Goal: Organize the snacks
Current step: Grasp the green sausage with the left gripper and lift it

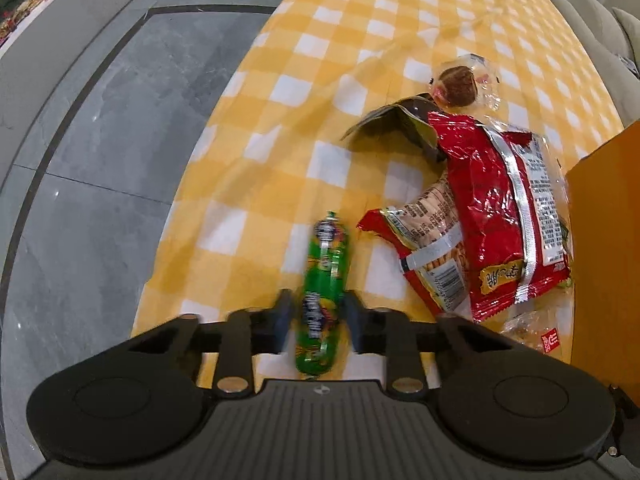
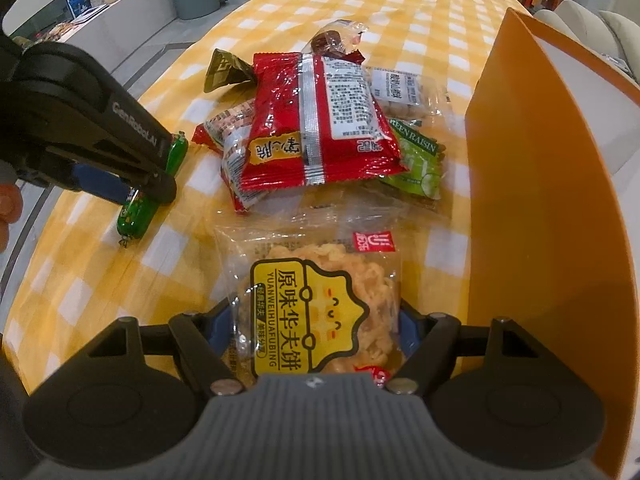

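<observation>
Green sausage stick (image 1: 325,292) lying on the yellow-and-white checked tablecloth (image 1: 280,80), near the table's edge, lengthwise between the fingers of the left gripper (image 1: 318,322). Jaws narrow, drawn in against the stick's sides; from the right wrist view, same gripper (image 2: 150,188) angled steeply down over the stick (image 2: 138,210), one end poking out above, the other below.

Just right of the stick, apart from it: heap of snack packets. Large red foil packet (image 2: 320,120) on top, back seam and printed label facing up; a second red packet (image 2: 224,148) with a clear window partly beneath it. Dark olive pouch (image 2: 224,68) behind the heap, clear wrapper with a brown round cake (image 1: 458,84) beyond that. Green raisin packet (image 2: 420,160) and clear bag of pale nuts (image 2: 404,92) tucked under the red packet's right side.

Nearer the camera: clear waffle-biscuit packet (image 2: 316,300) with a yellow label, sitting between the blue pads of the right gripper (image 2: 316,332). Jaws wide, pads at the packet's two sides; firm contact hard to tell.

Orange box wall (image 2: 540,200) standing upright just right of the heap. Grey tiled floor (image 1: 100,160) past the table's edge.
</observation>
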Available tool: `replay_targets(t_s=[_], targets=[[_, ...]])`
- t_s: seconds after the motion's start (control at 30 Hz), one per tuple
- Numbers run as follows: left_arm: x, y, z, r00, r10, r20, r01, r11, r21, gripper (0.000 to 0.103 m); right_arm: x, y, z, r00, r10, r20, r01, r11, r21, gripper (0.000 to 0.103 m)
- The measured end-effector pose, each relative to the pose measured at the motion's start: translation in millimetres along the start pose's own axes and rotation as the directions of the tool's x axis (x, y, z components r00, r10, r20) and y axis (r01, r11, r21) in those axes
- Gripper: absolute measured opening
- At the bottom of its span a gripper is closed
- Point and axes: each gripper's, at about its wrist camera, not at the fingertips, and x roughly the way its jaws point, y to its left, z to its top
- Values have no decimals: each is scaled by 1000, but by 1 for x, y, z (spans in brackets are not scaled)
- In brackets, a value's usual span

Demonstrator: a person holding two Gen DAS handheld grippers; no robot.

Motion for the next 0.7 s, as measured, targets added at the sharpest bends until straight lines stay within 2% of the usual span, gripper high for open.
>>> replay_targets(t_s=[0.13, 0.27, 0.37, 0.5, 0.7], targets=[[-1, -4, -4, 1000, 16, 15, -16, 999, 32, 25, 0, 0, 0, 1000, -3, 4, 3, 1000, 4, 74], [-9, 2, -7, 1000, -5, 22, 5, 1000, -3, 25, -2, -5, -2, 1000, 13, 9, -14, 999, 41, 72], [-21, 2, -10, 999, -11, 38, 11, 1000, 9, 25, -4, -10, -3, 999, 33, 5, -34, 997, 73, 72], [-39, 9, -11, 997, -54, 52, 55, 998, -17, 25, -11, -13, -5, 998, 68, 9, -69, 995, 74, 72], [-71, 11, -12, 993, -50, 110, 56, 997, -46, 25, -33, -16, -6, 991, 124, 51, -128, 987, 96, 72]])
